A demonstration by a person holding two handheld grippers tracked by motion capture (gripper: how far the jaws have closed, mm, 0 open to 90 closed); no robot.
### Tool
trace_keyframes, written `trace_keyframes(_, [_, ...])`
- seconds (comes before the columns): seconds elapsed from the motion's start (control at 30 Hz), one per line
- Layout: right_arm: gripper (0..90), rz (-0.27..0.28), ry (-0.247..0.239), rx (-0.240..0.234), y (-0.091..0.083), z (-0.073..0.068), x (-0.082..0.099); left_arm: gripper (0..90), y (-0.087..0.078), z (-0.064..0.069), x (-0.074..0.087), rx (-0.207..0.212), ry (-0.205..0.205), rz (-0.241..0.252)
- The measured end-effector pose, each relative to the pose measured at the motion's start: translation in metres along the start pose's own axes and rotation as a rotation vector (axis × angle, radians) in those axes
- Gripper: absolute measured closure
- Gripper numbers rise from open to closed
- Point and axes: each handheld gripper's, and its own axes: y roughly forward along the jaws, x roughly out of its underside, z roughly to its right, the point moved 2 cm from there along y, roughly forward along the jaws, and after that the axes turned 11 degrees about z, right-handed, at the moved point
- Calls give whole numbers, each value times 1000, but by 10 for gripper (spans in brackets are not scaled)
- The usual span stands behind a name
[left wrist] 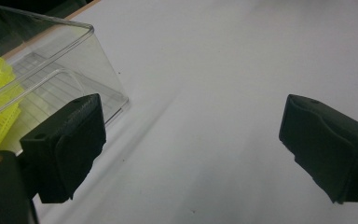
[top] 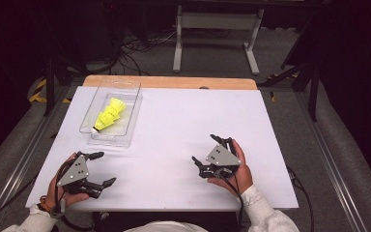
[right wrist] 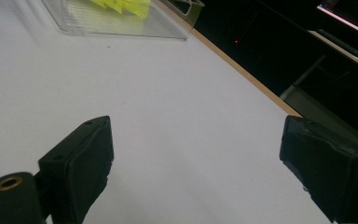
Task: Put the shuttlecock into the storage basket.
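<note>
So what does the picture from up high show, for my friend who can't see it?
Two hands hold black grippers, the left gripper and right gripper, both open and empty, above a white table. At the table's far left sits a clear plastic box with yellow shuttlecocks lying inside.

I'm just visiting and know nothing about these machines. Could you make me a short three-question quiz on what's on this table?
1. True or false: the yellow shuttlecocks lie inside the clear box.
2. Which gripper is nearer the box: A) left gripper B) right gripper?
3. Fill in: both grippers' jaws stand ____ and hold nothing.

Key:
1. True; they lie in the box, stacked into one another.
2. A; the box's corner sits just beyond the left gripper's jaw in the left gripper view.
3. Open; white table shows between each pair of jaws.
</note>
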Motion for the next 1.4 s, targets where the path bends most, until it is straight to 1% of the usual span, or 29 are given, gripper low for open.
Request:
trace_keyframes(0.17, [107, -7, -14, 9, -3, 0, 4, 80, 0, 0, 0, -2, -2, 3])
trace_keyframes(0.5, [106, -21, -10, 25, -11, 4, 14, 80, 0, 0, 0, -2, -3, 4])
trace_keyframes(0.63, [105, -21, 9, 34, -17, 7, 20, 80, 0, 0, 0, -1, -2, 4])
trace_keyframes(0.9, [87, -36, 24, 43, -25, 9, 30, 80, 1, -1, -1, -2, 1, 3])
trace_keyframes(1.03, [87, -35, 33, 52, -30, 11, 34, 80, 2, -1, -1, -1, 1, 7])
trace_keyframes(1.1, [88, -32, 45, 55, -34, 12, 37, 80, 3, -2, -1, -1, 5, 7])
trace_keyframes(1.2, [87, -30, 45, 59, -39, 13, 41, 79, 3, -2, -2, 2, 0, 9])
trace_keyframes(1.27, [87, -35, 47, 70, -43, 14, 43, 79, 4, -2, -2, 0, 4, 5])
trace_keyframes(1.4, [88, -53, 66, 79, -50, 16, 51, 78, 4, -2, -2, -7, 6, 6])
